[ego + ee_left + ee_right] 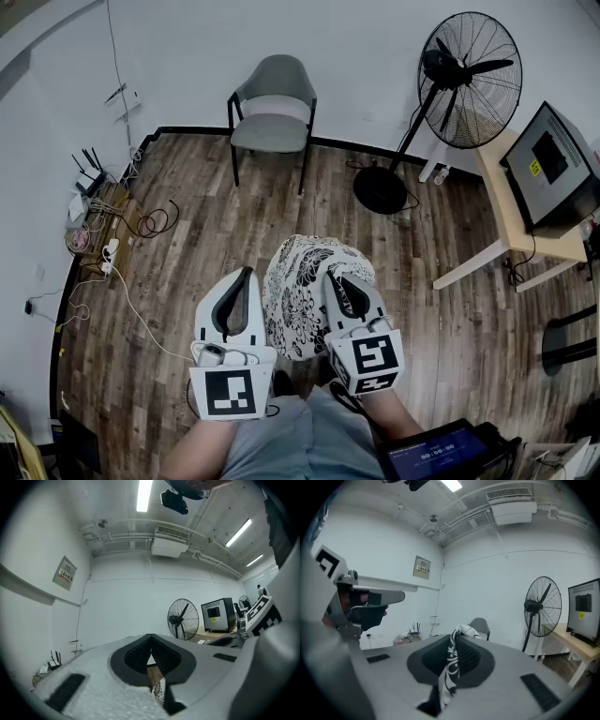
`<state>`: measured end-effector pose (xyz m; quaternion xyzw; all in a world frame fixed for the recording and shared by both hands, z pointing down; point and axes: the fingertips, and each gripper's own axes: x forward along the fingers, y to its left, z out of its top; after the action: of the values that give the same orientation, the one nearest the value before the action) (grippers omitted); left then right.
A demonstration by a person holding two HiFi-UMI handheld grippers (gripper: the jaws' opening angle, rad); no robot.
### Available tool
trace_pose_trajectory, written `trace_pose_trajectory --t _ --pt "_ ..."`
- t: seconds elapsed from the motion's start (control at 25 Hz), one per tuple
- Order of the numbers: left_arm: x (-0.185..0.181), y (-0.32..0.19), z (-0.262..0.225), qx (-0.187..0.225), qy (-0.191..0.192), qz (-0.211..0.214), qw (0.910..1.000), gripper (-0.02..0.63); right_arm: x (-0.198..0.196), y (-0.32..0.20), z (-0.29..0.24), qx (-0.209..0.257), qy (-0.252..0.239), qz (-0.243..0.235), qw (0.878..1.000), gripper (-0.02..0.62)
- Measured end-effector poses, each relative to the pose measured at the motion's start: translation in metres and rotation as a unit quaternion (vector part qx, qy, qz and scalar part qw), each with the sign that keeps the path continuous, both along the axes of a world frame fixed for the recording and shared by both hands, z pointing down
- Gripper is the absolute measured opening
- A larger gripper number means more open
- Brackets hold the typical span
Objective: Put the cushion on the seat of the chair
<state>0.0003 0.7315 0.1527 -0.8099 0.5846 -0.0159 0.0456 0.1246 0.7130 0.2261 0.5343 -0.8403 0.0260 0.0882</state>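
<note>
A white cushion (pixel 298 298) with a black floral print hangs above the wooden floor between my two grippers. My left gripper (pixel 244 278) grips its left edge, and a strip of the printed fabric (pixel 160 692) shows low between its closed jaws (pixel 151 639). My right gripper (pixel 341 279) is shut on the cushion's right edge; the cloth (pixel 451 663) runs up between its pads (pixel 457 632). The grey chair (pixel 272 114) stands against the far wall with its seat bare, well beyond the cushion. It also shows small past the right gripper's tip, chair (pixel 481 626).
A large black standing fan (pixel 469 67) is at the back right, with its round base on the floor. A beige table (pixel 506 214) carrying a monitor (pixel 555 164) lines the right side. Cables and a router (pixel 94 220) lie along the left wall. A tablet (pixel 441 456) is by my right knee.
</note>
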Motion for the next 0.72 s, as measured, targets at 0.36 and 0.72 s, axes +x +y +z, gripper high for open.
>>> trace_pose_trajectory --t 0.36,0.72 --pt "-0.022 -0.003 0.003 -0.004 0.004 -0.001 1.0 0.009 -0.013 -0.008 -0.003 -0.002 -0.015 0.013 1.0 0.02" --pt "-0.034 -0.03 0.021 -0.028 0.001 -0.008 0.9996 0.009 -0.022 -0.029 -0.004 -0.001 -0.014 0.01 1.0 0.02"
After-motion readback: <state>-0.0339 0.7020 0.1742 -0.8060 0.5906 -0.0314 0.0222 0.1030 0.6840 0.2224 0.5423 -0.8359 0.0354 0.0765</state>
